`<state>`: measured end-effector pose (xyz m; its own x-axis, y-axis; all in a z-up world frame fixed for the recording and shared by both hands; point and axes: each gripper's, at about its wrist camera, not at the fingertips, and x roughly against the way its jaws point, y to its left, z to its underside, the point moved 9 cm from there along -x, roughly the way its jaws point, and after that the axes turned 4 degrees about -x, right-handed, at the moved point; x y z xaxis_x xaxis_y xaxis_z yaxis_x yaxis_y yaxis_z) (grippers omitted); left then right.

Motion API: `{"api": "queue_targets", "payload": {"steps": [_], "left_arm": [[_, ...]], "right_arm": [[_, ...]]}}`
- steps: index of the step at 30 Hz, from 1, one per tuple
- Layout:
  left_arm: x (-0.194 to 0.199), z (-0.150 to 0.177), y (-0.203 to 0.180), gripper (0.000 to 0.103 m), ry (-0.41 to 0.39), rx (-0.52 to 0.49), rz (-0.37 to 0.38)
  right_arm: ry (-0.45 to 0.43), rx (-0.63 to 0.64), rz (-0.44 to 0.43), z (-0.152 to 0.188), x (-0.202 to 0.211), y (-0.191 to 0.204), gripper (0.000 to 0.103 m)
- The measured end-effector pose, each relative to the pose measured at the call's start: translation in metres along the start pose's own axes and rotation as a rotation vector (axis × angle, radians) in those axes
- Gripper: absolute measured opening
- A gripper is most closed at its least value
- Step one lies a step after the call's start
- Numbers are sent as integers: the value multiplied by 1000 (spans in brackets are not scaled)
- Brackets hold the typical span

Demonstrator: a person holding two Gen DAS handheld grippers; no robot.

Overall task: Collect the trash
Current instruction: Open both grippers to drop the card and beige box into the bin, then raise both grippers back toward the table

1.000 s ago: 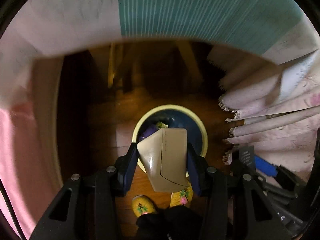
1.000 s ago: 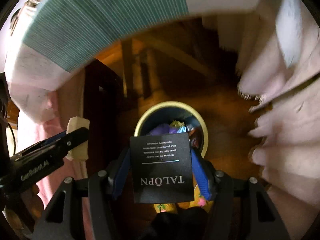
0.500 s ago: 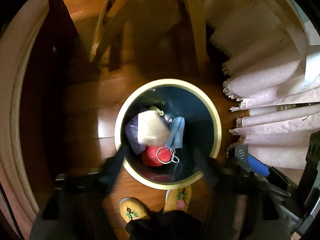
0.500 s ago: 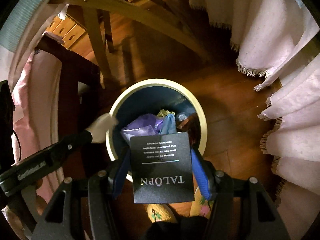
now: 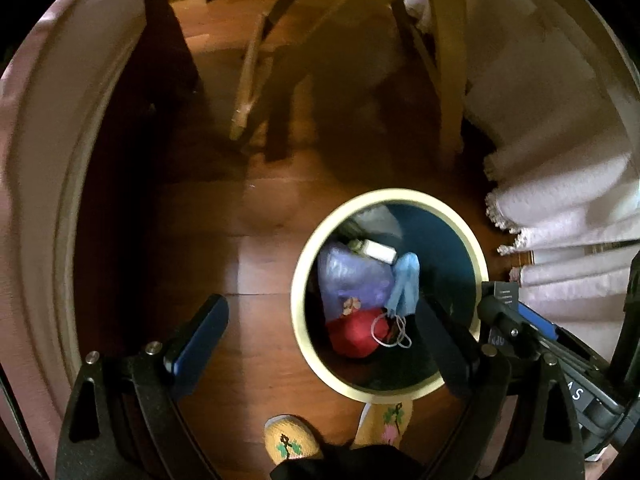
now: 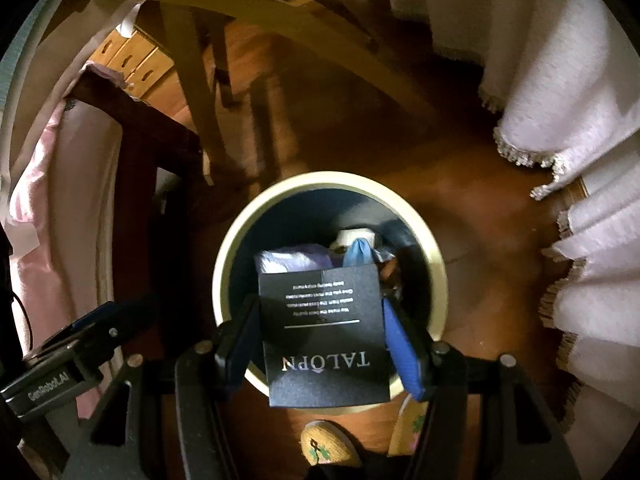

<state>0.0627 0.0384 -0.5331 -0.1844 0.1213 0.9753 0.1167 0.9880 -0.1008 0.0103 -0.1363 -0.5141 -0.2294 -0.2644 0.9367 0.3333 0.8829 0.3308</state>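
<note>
A: Bin [image 5: 297,292] on the floor [image 5: 248,208], rubbish inside. And the left gripper [image 5: 320,336]?
B: Jaws wide, just been opening, nothing between them. Right gripper [image 6: 320,340] clamps a black card [image 6: 324,336] over the bin.

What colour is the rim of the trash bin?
Pale yellow rim, clearest in the left wrist view.

A cream-rimmed bin [image 5: 390,294] with a dark blue inside holds a lilac bag [image 5: 352,276], a red bundle [image 5: 354,332] and a pale blue mask [image 5: 404,284]. The black card [image 6: 324,336] carries pale lettering. Yellow slippers [image 5: 292,438] show green and pink embroidery at lower centre.
</note>
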Motion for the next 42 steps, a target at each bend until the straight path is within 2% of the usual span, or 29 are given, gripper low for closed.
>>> {"api": "queue_targets", "payload": {"steps": [5, 13, 19, 26, 28, 29, 30, 37, 42], "left_arm": [[15, -6, 8, 94, -36, 14, -24], [41, -10, 8, 95, -71, 17, -50], [75, -10, 2, 95, -76, 17, -48], [142, -19, -6, 95, -100, 2, -49], [162, -22, -8, 95, -105, 2, -47], [172, -24, -8, 95, -110, 3, -47], [183, -25, -8, 95, -116, 3, -47], [254, -40, -12, 96, -147, -3, -37], [325, -55, -15, 96, -200, -32, -32]], "right_arm": [[-68, 47, 28, -10, 11, 11, 73], [-81, 74, 42, -10, 25, 18, 73], [-86, 65, 46, -9, 53, 24, 73], [-90, 54, 33, -6, 107, 41, 73], [-91, 59, 27, -5, 122, 47, 78], [-96, 65, 26, -5, 133, 51, 86], [-100, 72, 25, -4, 141, 54, 89], [-116, 81, 19, -9, 208, 81, 89], [-168, 95, -9, -18, 269, 109, 89]]}}
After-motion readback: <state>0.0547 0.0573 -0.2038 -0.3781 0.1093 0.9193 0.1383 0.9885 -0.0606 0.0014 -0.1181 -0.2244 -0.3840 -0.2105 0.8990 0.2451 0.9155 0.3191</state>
